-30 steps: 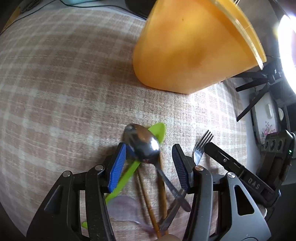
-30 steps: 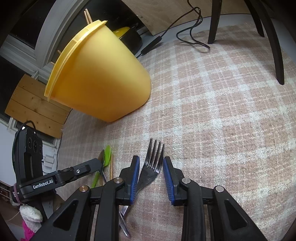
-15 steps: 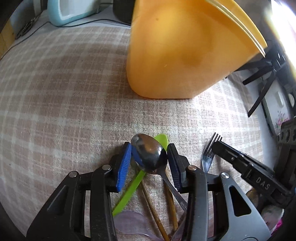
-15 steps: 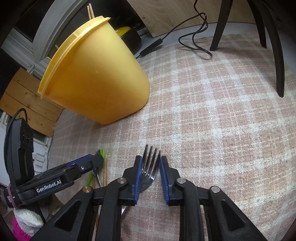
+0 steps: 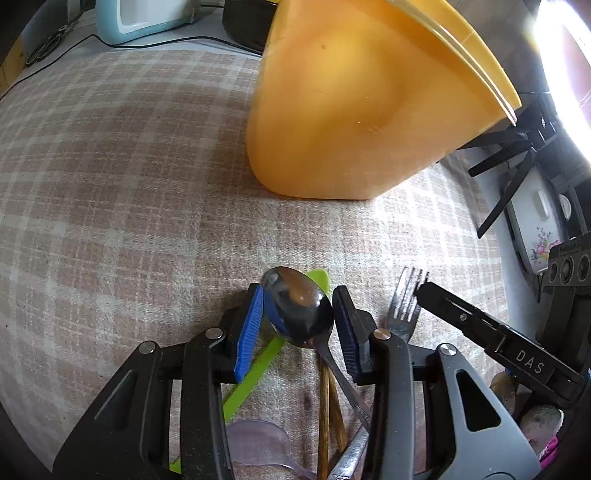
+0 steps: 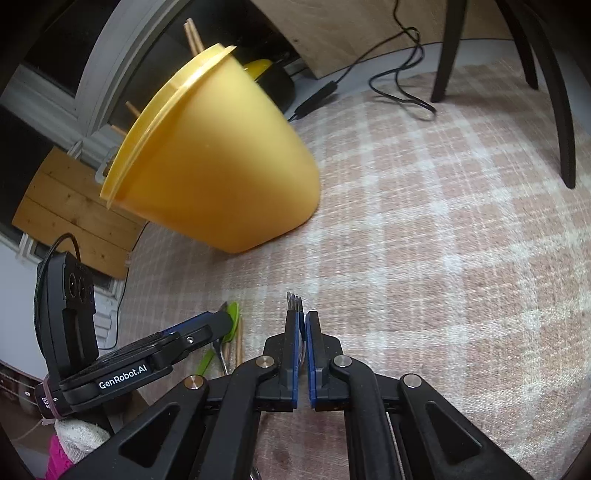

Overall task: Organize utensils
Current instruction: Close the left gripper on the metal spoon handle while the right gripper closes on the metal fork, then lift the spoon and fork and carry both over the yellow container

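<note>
On the plaid cloth [image 5: 110, 184] lies a small pile of utensils. My left gripper [image 5: 297, 314] is shut on the bowl of a metal spoon [image 5: 299, 306], its blue pads pressing both sides. Under the spoon lie a green plastic utensil [image 5: 258, 369], two wooden chopsticks [image 5: 325, 398] and a translucent purple spoon [image 5: 258, 443]. My right gripper [image 6: 301, 332] is shut on a metal fork [image 6: 294, 302], whose tines stand on edge beyond the pads. The fork [image 5: 406, 302] also shows in the left wrist view. A tall yellow container [image 6: 221, 166] stands behind, with chopsticks [image 6: 194, 35] poking out.
Black chair legs [image 6: 554, 110] stand at the far right of the cloth. A black cable [image 6: 399, 85] trails behind it. A light blue appliance [image 5: 144, 14] sits beyond the cloth's far edge. Bare cloth stretches left of the yellow container [image 5: 351, 110].
Both grippers closed in place. The left jaws came in onto the spoon's bowl. The right jaws closed on the fork, which turned from flat onto its edge.
</note>
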Demonstrator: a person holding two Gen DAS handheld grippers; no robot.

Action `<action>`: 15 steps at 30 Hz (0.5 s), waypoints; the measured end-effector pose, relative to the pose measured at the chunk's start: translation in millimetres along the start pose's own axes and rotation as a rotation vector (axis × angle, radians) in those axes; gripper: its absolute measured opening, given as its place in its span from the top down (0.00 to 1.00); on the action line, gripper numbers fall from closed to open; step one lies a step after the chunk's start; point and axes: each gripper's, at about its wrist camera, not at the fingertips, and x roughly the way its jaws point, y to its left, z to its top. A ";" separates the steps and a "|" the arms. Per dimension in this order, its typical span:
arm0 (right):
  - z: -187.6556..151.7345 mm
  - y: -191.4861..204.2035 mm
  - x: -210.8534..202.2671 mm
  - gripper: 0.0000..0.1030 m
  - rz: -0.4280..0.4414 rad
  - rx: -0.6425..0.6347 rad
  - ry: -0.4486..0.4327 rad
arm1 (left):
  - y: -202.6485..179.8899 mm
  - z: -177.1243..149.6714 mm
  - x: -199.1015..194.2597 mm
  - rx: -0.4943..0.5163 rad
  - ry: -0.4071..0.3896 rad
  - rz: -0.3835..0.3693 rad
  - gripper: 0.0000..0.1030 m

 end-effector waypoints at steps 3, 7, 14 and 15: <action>0.3 7.6 -0.1 0.99 -0.025 -0.030 -0.003 | 0.6 0.9 -2.9 -0.001 -0.005 -0.016 0.64; -1.8 16.0 -4.4 0.99 -0.046 -0.061 -0.015 | 1.4 1.7 -8.8 -0.014 -0.022 -0.039 0.67; -8.5 30.7 -27.5 1.00 -0.090 -0.136 -0.070 | 11.6 -1.3 -34.0 -0.018 -0.068 -0.085 0.68; -9.6 33.2 -31.1 1.00 -0.099 -0.150 -0.080 | 11.9 -1.8 -38.1 -0.015 -0.076 -0.089 0.68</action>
